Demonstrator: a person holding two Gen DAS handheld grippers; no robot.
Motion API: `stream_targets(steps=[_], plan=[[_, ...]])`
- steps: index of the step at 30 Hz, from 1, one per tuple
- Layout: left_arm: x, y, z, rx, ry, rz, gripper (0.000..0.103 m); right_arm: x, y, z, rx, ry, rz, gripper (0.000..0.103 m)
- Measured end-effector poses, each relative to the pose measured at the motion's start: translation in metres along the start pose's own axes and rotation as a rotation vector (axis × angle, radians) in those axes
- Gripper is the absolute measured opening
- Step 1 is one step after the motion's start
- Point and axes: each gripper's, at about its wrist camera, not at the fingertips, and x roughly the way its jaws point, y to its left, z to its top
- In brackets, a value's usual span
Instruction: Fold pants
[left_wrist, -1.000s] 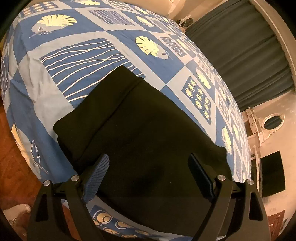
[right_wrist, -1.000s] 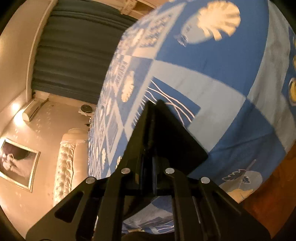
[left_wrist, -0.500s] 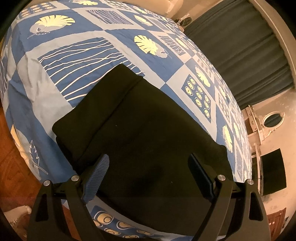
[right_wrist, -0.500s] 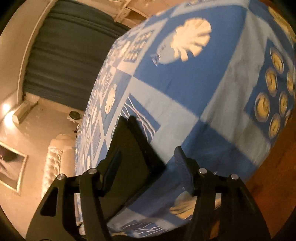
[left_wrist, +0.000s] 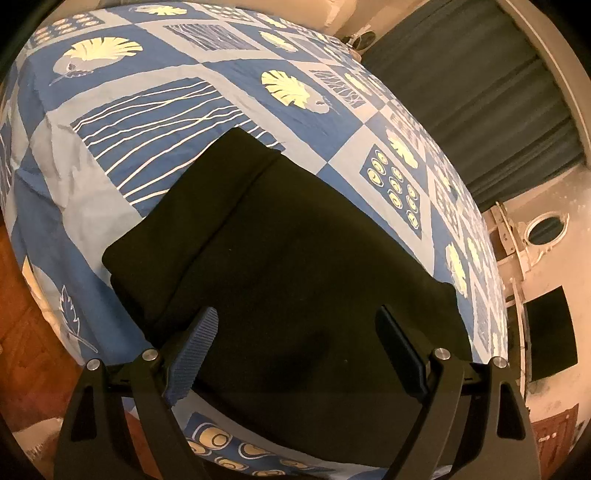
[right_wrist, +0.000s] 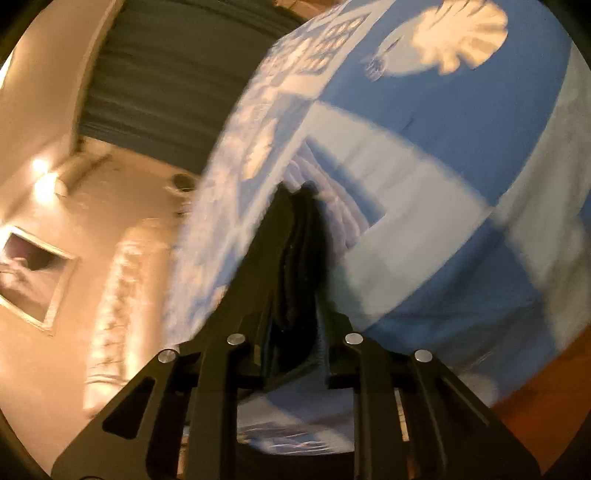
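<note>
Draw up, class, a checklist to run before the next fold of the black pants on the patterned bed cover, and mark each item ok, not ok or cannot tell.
1. Right gripper shut on the pants: ok, the jaws are close together with dark cloth between them.
2. Left gripper free: ok, open above the cloth and holding nothing.
3. Pants lie flat: ok, a folded band shows along the left side.
4. Pants fully on the bed cover: cannot tell, the near edge is hidden behind the fingers.
5. Right view sharp enough to judge grip depth: not ok, blurred.
</note>
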Motion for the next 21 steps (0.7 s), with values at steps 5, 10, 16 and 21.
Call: stream_targets(steps=[5,10,16,21], plan=[[0.000,0.001,0.000,0.000,0.001,-0.007,0.086,-0.006,0.000,0.007,-0.012,0.017,-0.027,0.034],[0.001,0.001,0.000,0.008,0.000,-0.004,0.086,-0.003,0.012,0.037,-0.059,0.037,0.021,0.076],[0.001,-0.002,-0.002,0.027,0.000,0.005,0.086,0.023,0.005,0.044,-0.067,0.117,0.050,0.077],[0.002,-0.004,-0.002,0.039,0.001,0.014,0.086,0.042,0.017,0.035,-0.109,0.191,0.108,0.074]])
